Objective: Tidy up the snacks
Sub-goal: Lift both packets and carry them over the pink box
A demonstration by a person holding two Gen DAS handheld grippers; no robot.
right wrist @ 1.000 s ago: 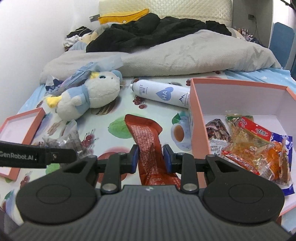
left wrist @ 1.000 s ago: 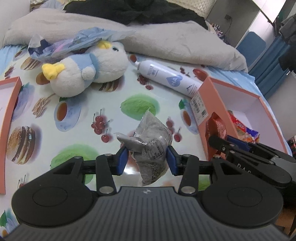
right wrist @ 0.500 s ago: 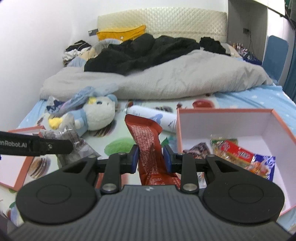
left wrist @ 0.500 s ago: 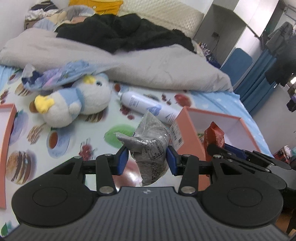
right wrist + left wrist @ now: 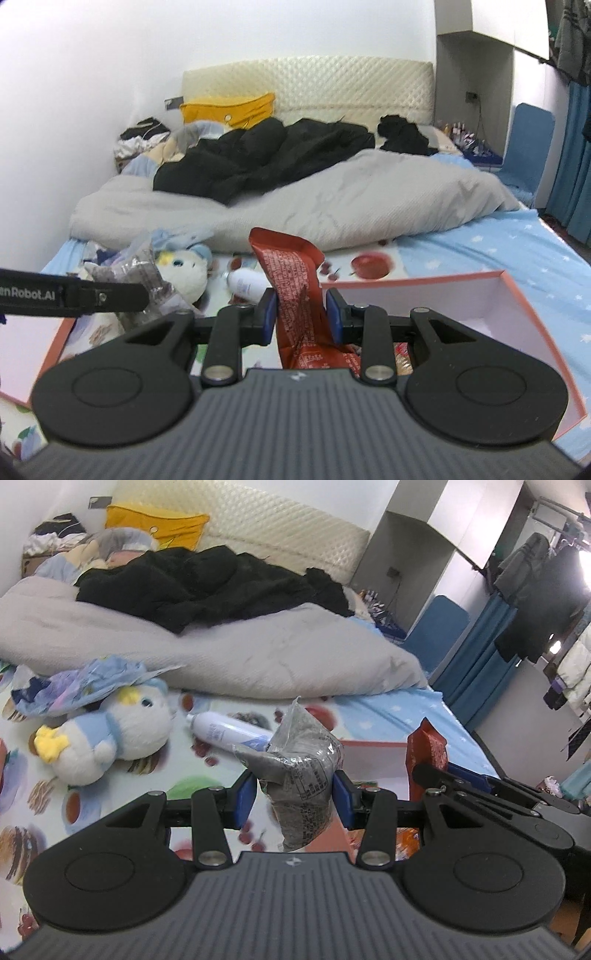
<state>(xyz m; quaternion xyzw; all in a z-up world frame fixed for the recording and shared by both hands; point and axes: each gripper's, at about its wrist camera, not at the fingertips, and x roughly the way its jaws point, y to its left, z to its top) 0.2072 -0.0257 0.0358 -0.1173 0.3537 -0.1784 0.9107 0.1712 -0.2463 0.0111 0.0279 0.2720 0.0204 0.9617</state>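
My left gripper (image 5: 293, 794) is shut on a grey crinkled snack bag (image 5: 299, 775), held in the air above the printed bedsheet. My right gripper (image 5: 300, 314) is shut on a red snack packet (image 5: 295, 291), also lifted. The orange box with a white inside (image 5: 517, 295) lies below and to the right of the right gripper; a few snack packs show at its bottom behind the fingers. In the left wrist view the red packet (image 5: 426, 747) and the right gripper's arm (image 5: 480, 786) stand to the right, over the box's wall (image 5: 373, 755).
A plush penguin (image 5: 110, 738), a white spray bottle (image 5: 229, 734) and a blue plastic wrapper (image 5: 77, 686) lie on the sheet. The orange lid (image 5: 26, 343) sits at the left. A grey quilt (image 5: 332, 199) with black clothes fills the far bed.
Both grippers have risen with their packets and tilted up, so the bed, the box and the plush sit lower and smaller in view. Neither grip has changed.
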